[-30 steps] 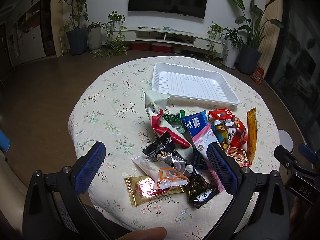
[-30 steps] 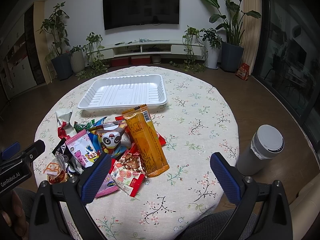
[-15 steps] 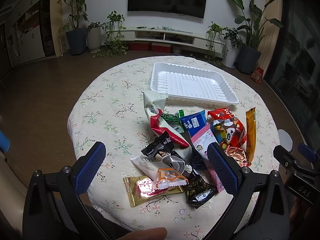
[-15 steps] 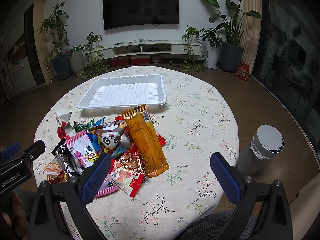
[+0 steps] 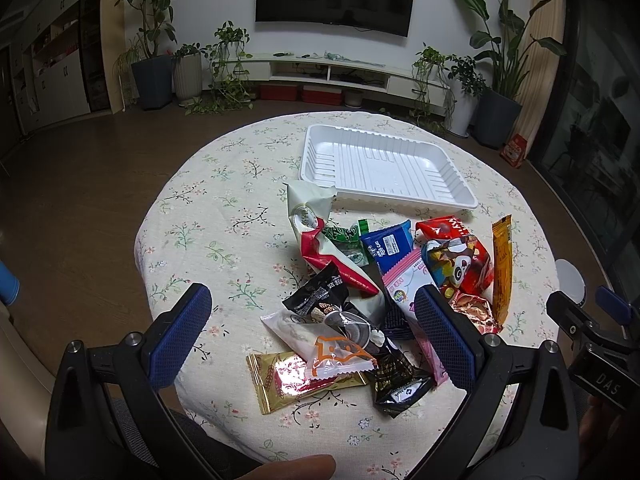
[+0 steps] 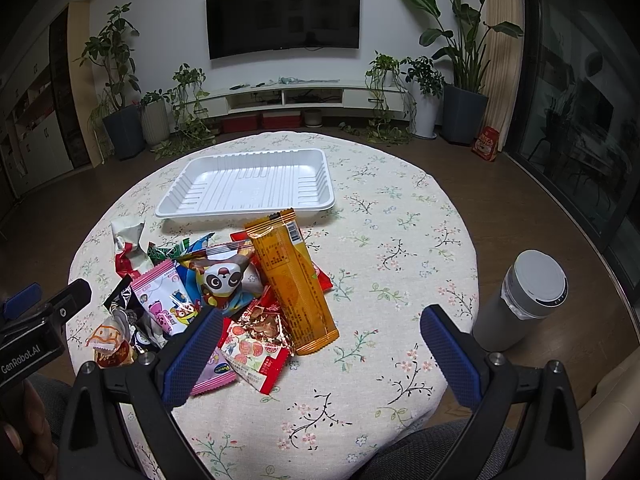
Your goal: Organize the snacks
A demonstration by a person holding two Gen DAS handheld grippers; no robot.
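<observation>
A pile of snack packets lies on the round floral table, with an empty white tray just behind it. The pile includes a long orange bar, a panda bag, a pink packet and a gold packet. My left gripper is open and empty, held above the near side of the pile. My right gripper is open and empty, above the table's near edge, right of the pile. The tray also shows in the right wrist view.
A grey-lidded tumbler stands beside the table at the right. The table has a flowered cloth. Beyond it are a TV stand, potted plants and a wall-mounted TV. The other gripper shows at each view's edge.
</observation>
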